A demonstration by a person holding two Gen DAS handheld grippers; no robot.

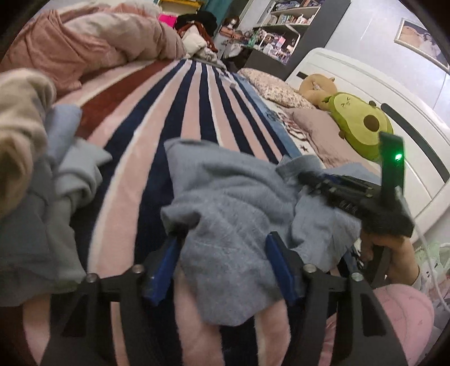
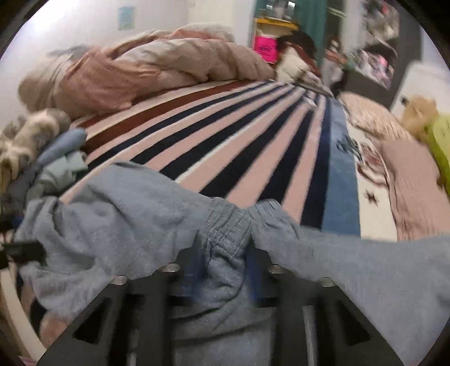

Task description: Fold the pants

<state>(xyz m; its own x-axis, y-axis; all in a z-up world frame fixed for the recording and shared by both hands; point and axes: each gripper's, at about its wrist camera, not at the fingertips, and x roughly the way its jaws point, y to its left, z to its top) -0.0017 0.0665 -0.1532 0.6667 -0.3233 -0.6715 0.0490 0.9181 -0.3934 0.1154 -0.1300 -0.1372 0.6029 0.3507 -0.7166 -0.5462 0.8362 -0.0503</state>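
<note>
Pants [image 2: 135, 222], grey-blue, bunched on striped blanket [image 2: 239, 146] at near edge of bed. Right tongs [image 2: 225, 247] pinch gathered waistband. Left tongs [image 1: 222, 253] half spread, cloth between blue fingers [image 1: 277, 261]; whether pads press it, blur hides. Clothes heap [image 1: 33, 169] lies left of pants.

Home bedroom: bed [image 1: 197, 118] with striped blanket, rumpled pink duvet [image 1: 92, 42], white headboard [image 1: 365, 93], avocado plush toy [image 1: 362, 124], floral pillow [image 1: 275, 87], cluttered wall shelves [image 1: 284, 25], framed picture [image 1: 419, 42].
</note>
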